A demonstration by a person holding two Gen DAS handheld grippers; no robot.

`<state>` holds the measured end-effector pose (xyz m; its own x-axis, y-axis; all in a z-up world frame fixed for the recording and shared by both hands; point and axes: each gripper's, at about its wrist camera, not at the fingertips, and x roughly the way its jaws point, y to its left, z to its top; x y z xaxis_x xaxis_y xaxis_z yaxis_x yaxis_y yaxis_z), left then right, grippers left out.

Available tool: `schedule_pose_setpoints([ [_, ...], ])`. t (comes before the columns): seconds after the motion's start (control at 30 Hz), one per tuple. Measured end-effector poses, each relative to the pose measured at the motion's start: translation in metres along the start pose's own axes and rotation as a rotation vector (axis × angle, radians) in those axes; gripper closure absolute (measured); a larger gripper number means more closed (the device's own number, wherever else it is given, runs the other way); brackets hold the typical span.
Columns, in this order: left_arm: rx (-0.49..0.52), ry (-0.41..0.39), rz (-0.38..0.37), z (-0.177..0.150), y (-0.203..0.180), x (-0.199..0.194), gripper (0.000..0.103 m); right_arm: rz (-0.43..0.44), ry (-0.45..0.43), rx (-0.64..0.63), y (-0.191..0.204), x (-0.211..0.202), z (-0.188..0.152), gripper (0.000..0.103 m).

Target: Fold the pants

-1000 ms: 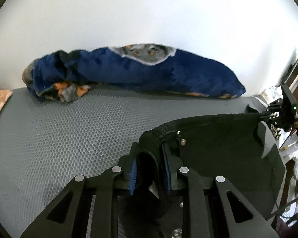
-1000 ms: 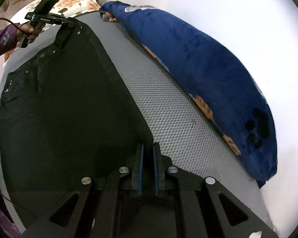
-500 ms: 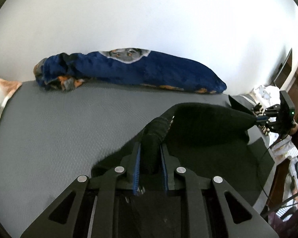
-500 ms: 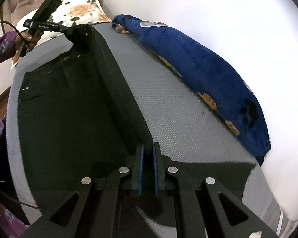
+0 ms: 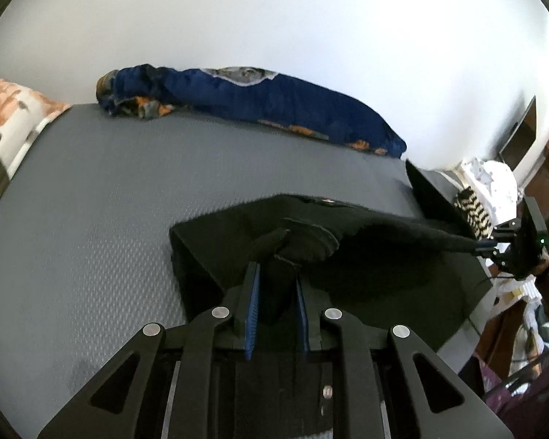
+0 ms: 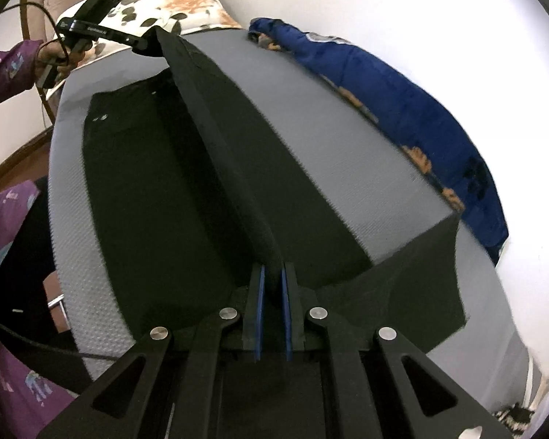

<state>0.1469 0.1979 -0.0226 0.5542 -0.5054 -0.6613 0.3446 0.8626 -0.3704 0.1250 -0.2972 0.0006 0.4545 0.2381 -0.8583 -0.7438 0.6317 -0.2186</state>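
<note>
Black pants [image 5: 366, 256] lie lengthwise on a grey textured bed [image 5: 91, 219]. My left gripper [image 5: 276, 278] is shut on the bunched waistband and holds it raised above the bed. My right gripper [image 6: 272, 278] is shut on the leg end of the pants [image 6: 216, 146], also raised. The held edge stretches taut between both grippers as a ridge, with the rest of the fabric lying flat below. Each gripper shows in the other's view: the right [image 5: 494, 247], the left [image 6: 146, 42].
A rolled blue blanket [image 5: 260, 106] with orange patches lies along the far edge against the white wall [image 6: 402, 109]. A floral pillow [image 5: 3, 124] sits at the head end [image 6: 164, 3]. Furniture and clutter [image 5: 494, 190] stand beyond the foot end.
Both grippers have lifted their ends of the pants higher and pulled back toward the near side. The held edge has risen off the bed and a fold is forming over the flat half.
</note>
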Motion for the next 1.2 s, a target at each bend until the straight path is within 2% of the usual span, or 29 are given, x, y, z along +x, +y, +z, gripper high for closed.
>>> schedule_pose_setpoints([
  [0.3, 0.005, 0.044, 0.012, -0.049, -0.008, -0.014, 0.085, 0.018, 0.024, 0.042, 0.044, 0.000, -0.035, 0.096],
  [0.53, 0.080, 0.132, 0.070, -0.091, -0.017, -0.007, 0.085, -0.007, 0.086, 0.017, 0.075, 0.017, -0.057, 0.096],
  [0.67, 0.066, 0.108, 0.063, -0.096, -0.015, -0.011, 0.085, -0.014, 0.094, 0.030, 0.083, 0.021, -0.065, 0.096],
  [0.8, 0.095, 0.109, 0.084, -0.096, -0.019, -0.013, 0.085, -0.034, 0.101, 0.018, 0.090, 0.024, -0.066, 0.096],
  [1.1, 0.306, 0.153, 0.209, -0.102, -0.043, -0.013, 0.085, -0.052, 0.107, 0.011, 0.096, 0.033, -0.069, 0.095],
  [1.2, 0.343, 0.169, 0.238, -0.103, -0.044, -0.010, 0.082, -0.065, 0.106, 0.001, 0.098, 0.033, -0.069, 0.095],
])
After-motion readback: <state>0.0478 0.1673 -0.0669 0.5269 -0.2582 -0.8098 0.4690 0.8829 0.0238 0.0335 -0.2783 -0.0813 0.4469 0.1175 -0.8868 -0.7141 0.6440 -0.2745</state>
